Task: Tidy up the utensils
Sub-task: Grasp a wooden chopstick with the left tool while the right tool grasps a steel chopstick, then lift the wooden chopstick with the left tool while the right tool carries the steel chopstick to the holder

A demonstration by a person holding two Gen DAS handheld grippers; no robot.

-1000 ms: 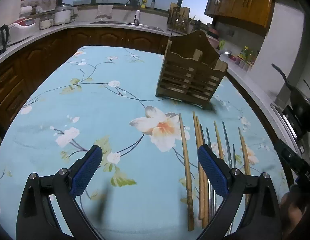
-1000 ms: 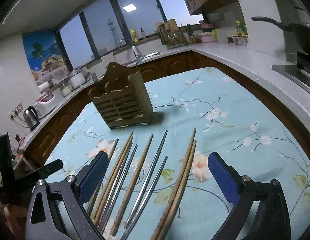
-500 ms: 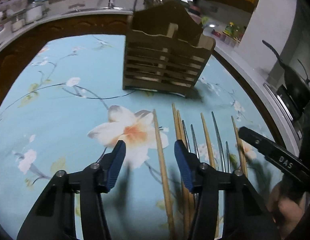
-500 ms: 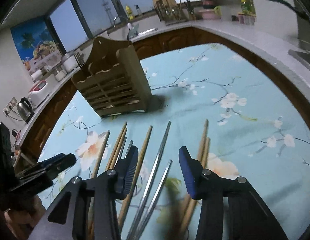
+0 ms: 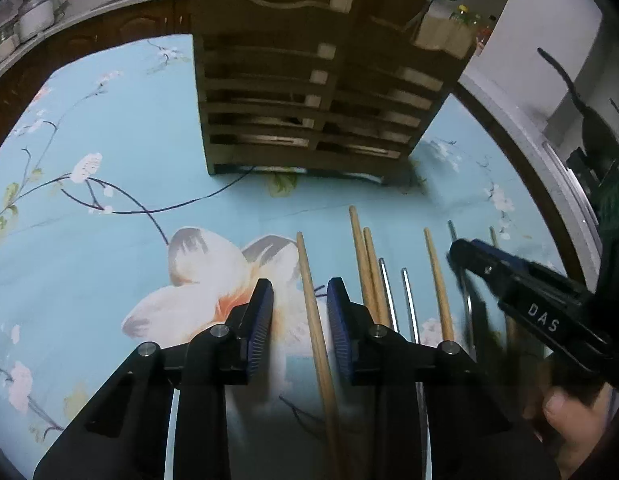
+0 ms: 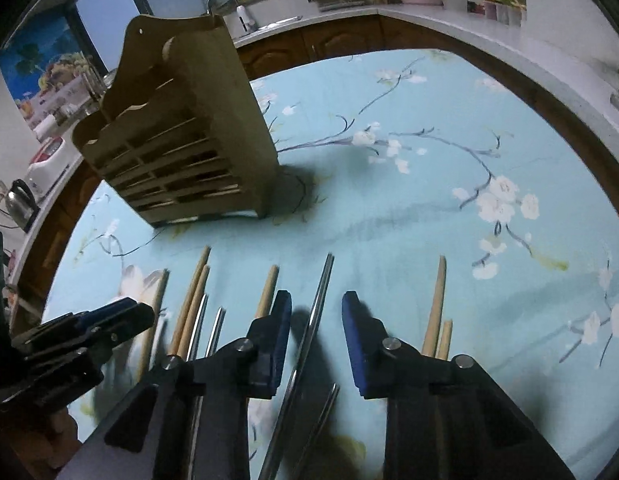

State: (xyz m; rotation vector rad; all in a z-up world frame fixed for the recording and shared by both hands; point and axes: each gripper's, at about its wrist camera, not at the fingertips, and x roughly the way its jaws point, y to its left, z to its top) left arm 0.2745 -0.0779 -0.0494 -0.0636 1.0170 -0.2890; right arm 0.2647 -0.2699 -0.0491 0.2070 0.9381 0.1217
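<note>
Several wooden and metal chopsticks lie side by side on the floral blue tablecloth point(image 5: 109, 168). My left gripper point(image 5: 299, 300) is open, low over the cloth, its fingers on either side of the leftmost wooden chopstick point(image 5: 311, 308) without touching it. My right gripper point(image 6: 315, 314) is open around a metal chopstick point(image 6: 319, 304). A slatted wooden utensil holder point(image 5: 313, 92) stands upright just beyond the chopsticks; it also shows in the right wrist view point(image 6: 181, 148). The right gripper shows in the left wrist view point(image 5: 521, 300), and the left gripper in the right wrist view point(image 6: 77, 340).
More wooden chopsticks point(image 6: 437, 308) lie right of my right gripper. The table edge curves round at the right point(image 6: 581, 128). A kitchen counter with a kettle point(image 6: 21, 200) and jars runs behind. A pan point(image 5: 589, 120) sits on the stove at the right.
Both grippers have moved forward and down toward the chopsticks and narrowed from wide open. Each now straddles one chopstick. The holder looms closer.
</note>
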